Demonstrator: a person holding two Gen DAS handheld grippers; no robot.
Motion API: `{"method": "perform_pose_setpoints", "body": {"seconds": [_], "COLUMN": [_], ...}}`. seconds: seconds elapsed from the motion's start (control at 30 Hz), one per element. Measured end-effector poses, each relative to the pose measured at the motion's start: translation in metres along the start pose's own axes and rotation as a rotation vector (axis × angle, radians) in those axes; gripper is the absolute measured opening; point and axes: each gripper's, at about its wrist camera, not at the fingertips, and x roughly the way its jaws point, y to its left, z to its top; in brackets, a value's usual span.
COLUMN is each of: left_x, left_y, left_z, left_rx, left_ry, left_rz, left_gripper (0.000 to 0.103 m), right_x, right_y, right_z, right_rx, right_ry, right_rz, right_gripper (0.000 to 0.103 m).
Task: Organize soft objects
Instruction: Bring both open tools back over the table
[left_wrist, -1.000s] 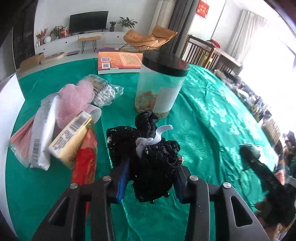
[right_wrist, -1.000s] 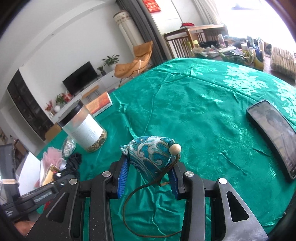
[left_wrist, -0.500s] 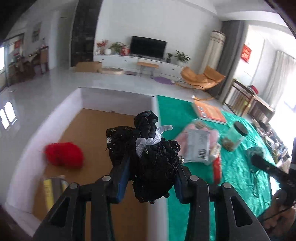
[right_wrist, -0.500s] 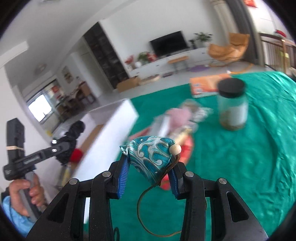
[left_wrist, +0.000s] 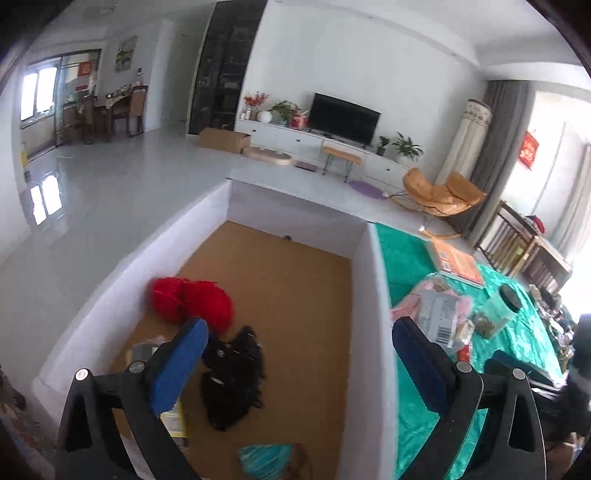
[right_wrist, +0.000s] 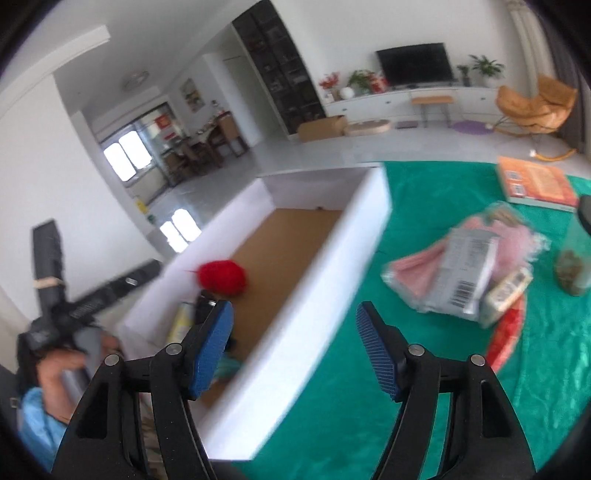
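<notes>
Brown cardboard lines the floor of the white-walled box, which sits at the edge of the table on the green cloth. My left gripper hangs over the box, angled downward, jaws opening and already spread wide, with nothing between the blue pads. The black lace bundle lies released on the box floor below, just beside the red yarn ball. A yellow packet lies under my left finger; its print is too small to read. The teal embroidered pouch lies at the near end of the box floor.

My right gripper points down over the near white wall, jaws opening, nothing between its pads; it is let go and empty. A strip of teal shows in the box just behind its left finger. In the right view my left hand, with a blue sleeve, grips the left tool's handle beyond the box.

On the cloth outside the box lies a heap of packets: a grey one carries a barcode, text unreadable through blur. An orange book shows two QR-like squares on its cover; the title cannot be read. A dark-lidded jar stands near the heap.
</notes>
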Motion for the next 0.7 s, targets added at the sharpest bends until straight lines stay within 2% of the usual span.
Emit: {"method": "perform_pose_setpoints", "body": {"seconds": [0.1,0.17,0.27,0.37,0.43,0.53,0.7], "left_x": [0.010,0.024,0.058,0.097,0.117,0.134,0.152], "left_y": [-0.060,-0.110,-0.178,-0.215,-0.222,-0.209,-0.182], "left_z": [-0.016,-0.037,-0.077,-0.112,-0.124,-0.131,-0.132], "left_rx": [0.079,0.158,0.269,0.344,0.377,0.414,0.390], "left_ry": [0.050,0.112,0.242,0.317,0.324,0.326,0.325], "left_rz": [-0.140,-0.236,-0.334,-0.307,-0.258,-0.196,-0.145], "left_gripper": [0.100,0.100,0.100,0.100,0.100,0.100,0.100], "right_x": [-0.007,-0.015,-0.027,-0.040,-0.045,-0.051,-0.038], "right_y": [-0.068,-0.118,-0.178,-0.207,-0.221,-0.224,-0.221], "right_z": [-0.032,-0.055,-0.082,-0.103,-0.107,-0.104,-0.104], "right_rx": [0.049,0.086,0.149,0.218,0.307,0.323,0.319], "right_ry": [0.007,0.023,0.048,0.039,0.034,0.016,0.063], "right_rz": [-0.245,-0.431,-0.601,-0.667,-0.637,-0.671,-0.693], "right_gripper": [0.073,0.073,0.073,0.073,0.073,0.073,0.073]}}
